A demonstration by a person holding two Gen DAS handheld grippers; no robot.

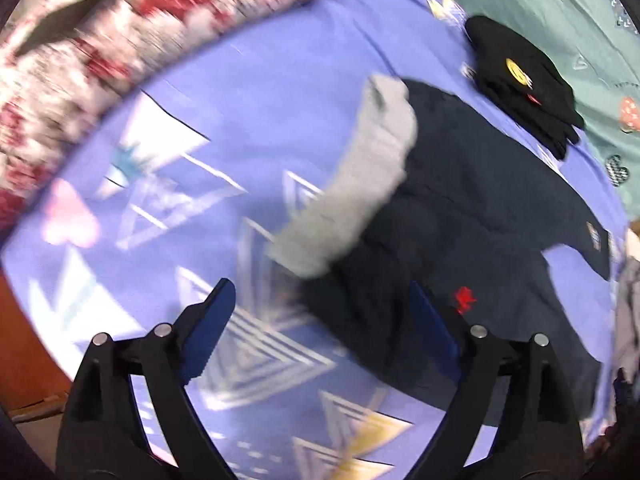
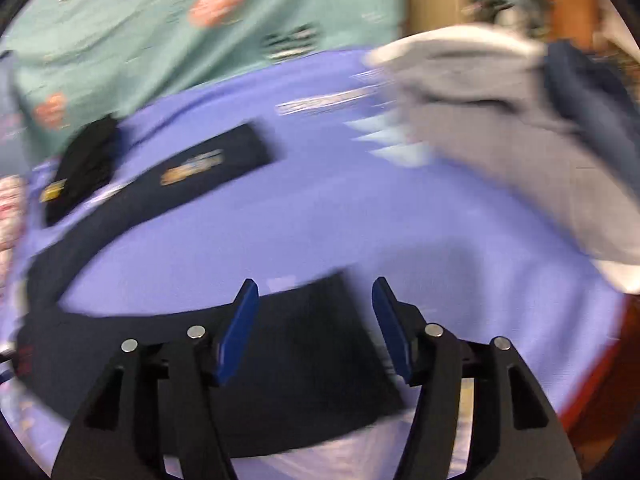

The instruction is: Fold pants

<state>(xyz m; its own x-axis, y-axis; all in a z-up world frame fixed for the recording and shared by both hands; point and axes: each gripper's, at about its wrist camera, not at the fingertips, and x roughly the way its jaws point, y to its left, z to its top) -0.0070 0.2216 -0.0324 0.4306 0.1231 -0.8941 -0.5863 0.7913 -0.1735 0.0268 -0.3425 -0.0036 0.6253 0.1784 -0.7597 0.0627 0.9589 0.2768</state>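
Dark navy pants (image 1: 480, 184) lie spread on a purple patterned sheet (image 1: 240, 120), with a small red mark near their lower edge. A grey garment (image 1: 368, 168) lies across their left side. My left gripper (image 1: 320, 320) is open wide just above the sheet, and its right finger (image 1: 434, 328) is over the navy cloth. In the right wrist view one navy pant leg (image 2: 300, 344) runs across the bottom. My right gripper (image 2: 314, 292) hangs open over it, and the pads press on nothing. The other leg (image 2: 212, 160) carries a yellow label.
A folded black garment (image 1: 520, 84) with a yellow patch lies beyond the pants, next to a teal blanket (image 1: 560, 8). A red and white floral quilt (image 1: 120, 20) borders the sheet on the left. A heap of grey and blue clothes (image 2: 500, 120) sits at the right.
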